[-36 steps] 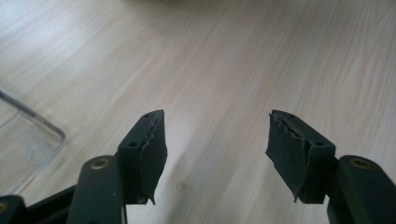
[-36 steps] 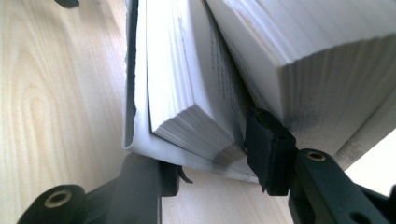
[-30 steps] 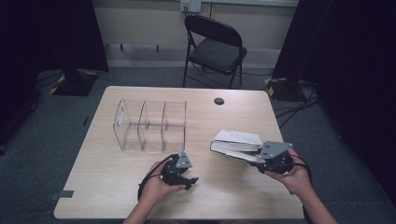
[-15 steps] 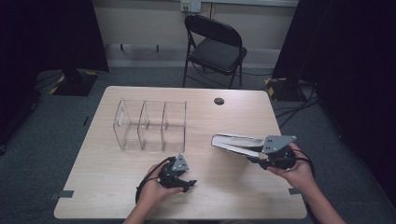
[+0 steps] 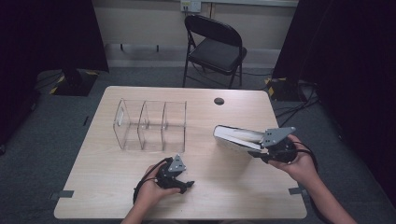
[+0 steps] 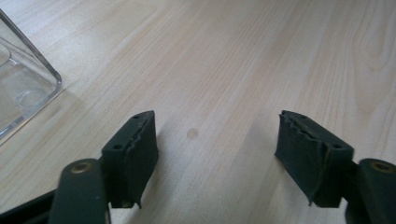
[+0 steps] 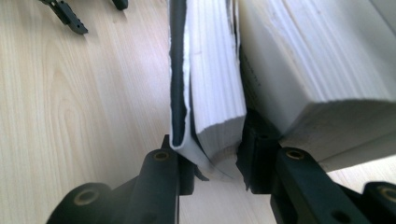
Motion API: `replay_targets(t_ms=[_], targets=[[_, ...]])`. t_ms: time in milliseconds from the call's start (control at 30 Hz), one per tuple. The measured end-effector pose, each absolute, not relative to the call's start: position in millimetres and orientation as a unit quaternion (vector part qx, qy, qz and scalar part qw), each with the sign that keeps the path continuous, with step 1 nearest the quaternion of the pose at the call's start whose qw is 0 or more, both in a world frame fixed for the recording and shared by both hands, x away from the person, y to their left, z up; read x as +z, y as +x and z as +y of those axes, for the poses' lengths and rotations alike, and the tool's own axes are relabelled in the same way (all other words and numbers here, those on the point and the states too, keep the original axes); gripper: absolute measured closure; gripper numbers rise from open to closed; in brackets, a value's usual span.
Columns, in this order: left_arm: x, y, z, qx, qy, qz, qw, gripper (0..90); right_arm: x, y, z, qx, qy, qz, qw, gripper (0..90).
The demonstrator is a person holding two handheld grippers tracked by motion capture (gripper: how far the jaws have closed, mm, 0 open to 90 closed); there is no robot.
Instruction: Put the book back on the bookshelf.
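A thick book (image 5: 235, 136) with a dark cover and white pages is at the right of the wooden table (image 5: 112, 186), tilted up on its edge. My right gripper (image 5: 258, 149) is shut on its near end. In the right gripper view the jaws pinch the cover and a wad of pages (image 7: 210, 93), while the rest of the page block (image 7: 317, 70) lies outside the right jaw. My left gripper (image 5: 185, 185) rests low at the table's front middle. It is open (image 6: 215, 140) over bare wood, with nothing between its fingers.
A clear plastic organiser (image 5: 149, 125) with three compartments stands left of centre; its corner (image 6: 23, 88) shows beside my left gripper. A small black round cap (image 5: 218, 101) sits near the far edge. A folding chair (image 5: 215, 49) stands beyond the table.
The right gripper has lifted and tipped the book from lying flat to standing on edge, drawing it slightly right. The left hand has barely shifted.
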State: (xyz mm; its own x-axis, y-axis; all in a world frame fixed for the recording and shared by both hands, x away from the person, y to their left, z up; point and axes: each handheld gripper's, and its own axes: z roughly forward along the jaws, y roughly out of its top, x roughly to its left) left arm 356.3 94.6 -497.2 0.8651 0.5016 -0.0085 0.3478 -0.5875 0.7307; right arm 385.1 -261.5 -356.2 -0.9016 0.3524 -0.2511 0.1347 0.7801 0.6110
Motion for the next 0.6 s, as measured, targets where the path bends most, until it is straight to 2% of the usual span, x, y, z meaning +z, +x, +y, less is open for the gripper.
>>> replay_targets(t_ms=[367, 600], targets=[[-499.3, 355.8, 96.6, 0.101, 0.884, 0.232, 0.392, 24.7, -347.2, 390.4, -255.5, 0.272, 0.129, 0.937, 0.179, 73.0], [-499.3, 355.7, 96.3, 0.101, 0.885, 0.232, 0.391, 24.3, -339.3, 392.0, -257.0, 0.261, 0.122, 0.945, 0.155, 74.1]])
